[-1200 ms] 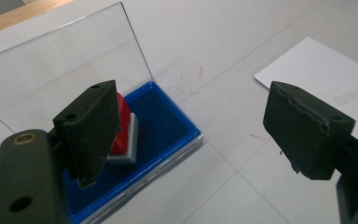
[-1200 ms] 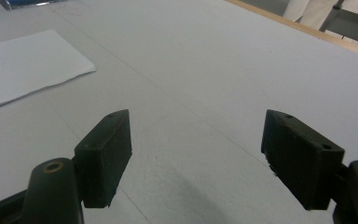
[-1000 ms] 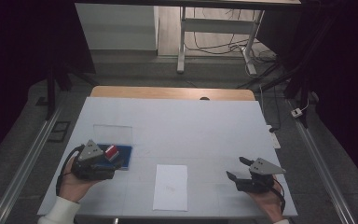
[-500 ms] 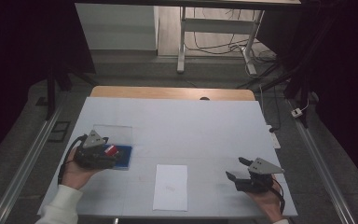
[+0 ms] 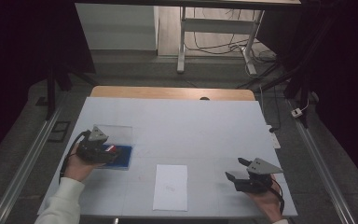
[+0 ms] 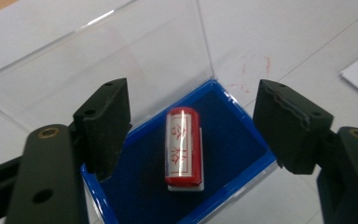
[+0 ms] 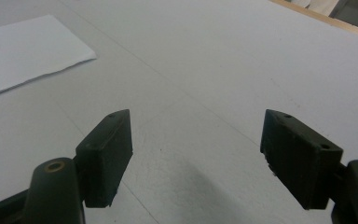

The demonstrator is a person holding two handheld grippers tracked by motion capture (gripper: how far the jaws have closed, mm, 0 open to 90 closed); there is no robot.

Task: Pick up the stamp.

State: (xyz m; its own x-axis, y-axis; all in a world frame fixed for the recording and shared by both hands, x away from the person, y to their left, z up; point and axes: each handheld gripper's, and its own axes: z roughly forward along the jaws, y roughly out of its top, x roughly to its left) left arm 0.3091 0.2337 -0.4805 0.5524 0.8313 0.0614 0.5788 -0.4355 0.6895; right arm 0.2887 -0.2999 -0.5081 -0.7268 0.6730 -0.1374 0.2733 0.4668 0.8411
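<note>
Left gripper view, red stamp (image 6: 183, 148) lettering (high view blurs it)

Around the work: a sheet, a tabletop, and floor clutter

A white paper sheet (image 5: 170, 186) lies flat near the front edge of the pale tabletop (image 5: 200, 126); behind the tabletop, a metal stand (image 5: 214, 32) and loose cables (image 5: 219, 46) are on the floor.
</note>
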